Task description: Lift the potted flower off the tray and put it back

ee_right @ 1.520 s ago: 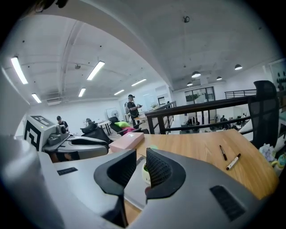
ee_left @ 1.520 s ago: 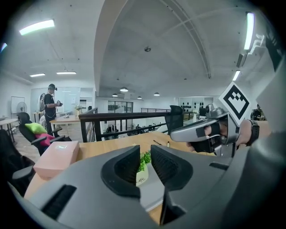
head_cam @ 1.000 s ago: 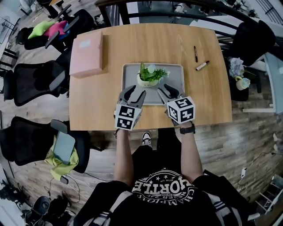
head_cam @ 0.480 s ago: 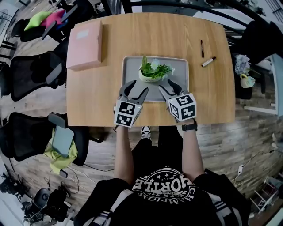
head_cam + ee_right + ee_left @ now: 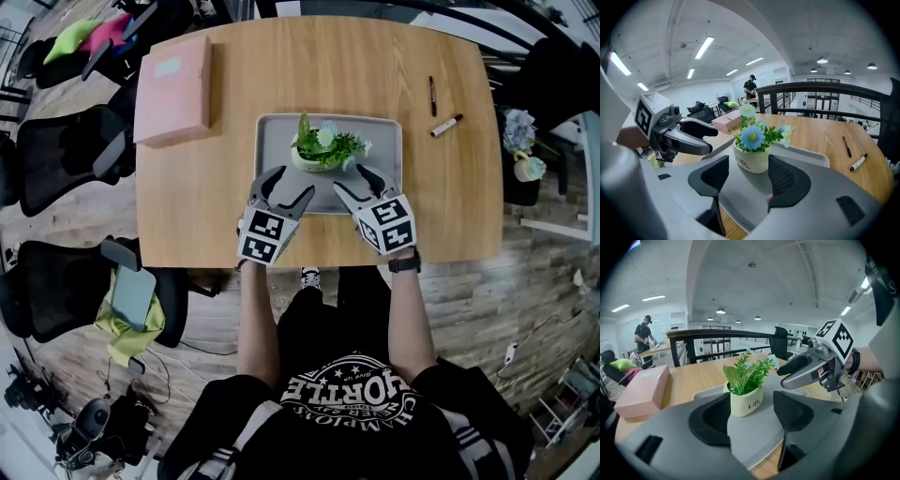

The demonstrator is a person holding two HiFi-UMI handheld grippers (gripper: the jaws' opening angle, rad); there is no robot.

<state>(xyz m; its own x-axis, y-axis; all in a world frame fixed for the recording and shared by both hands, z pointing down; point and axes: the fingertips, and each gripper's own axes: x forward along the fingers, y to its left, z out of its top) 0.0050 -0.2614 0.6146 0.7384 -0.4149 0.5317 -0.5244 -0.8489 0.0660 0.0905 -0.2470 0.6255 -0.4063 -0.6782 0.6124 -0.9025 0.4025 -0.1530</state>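
From the head view, the potted flower [image 5: 319, 156] stands in the gray tray [image 5: 389, 133] on the wooden table [image 5: 328, 66], with the left gripper [image 5: 292, 185] and right gripper [image 5: 353, 180] near it. In the left gripper view, its fingers [image 5: 710, 420] are apart, having just been opening, with nothing between them and the pot just beyond. In the right gripper view, the right gripper's fingers [image 5: 787, 180] are likewise spread and have just been opening, with the pot untouched ahead.

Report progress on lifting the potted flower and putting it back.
Done: nothing evident; the potted flower stands on the tray. In hand: the left gripper and right gripper are empty and point at it, and their jaws have just been opening. Left: grip, lift, set back.
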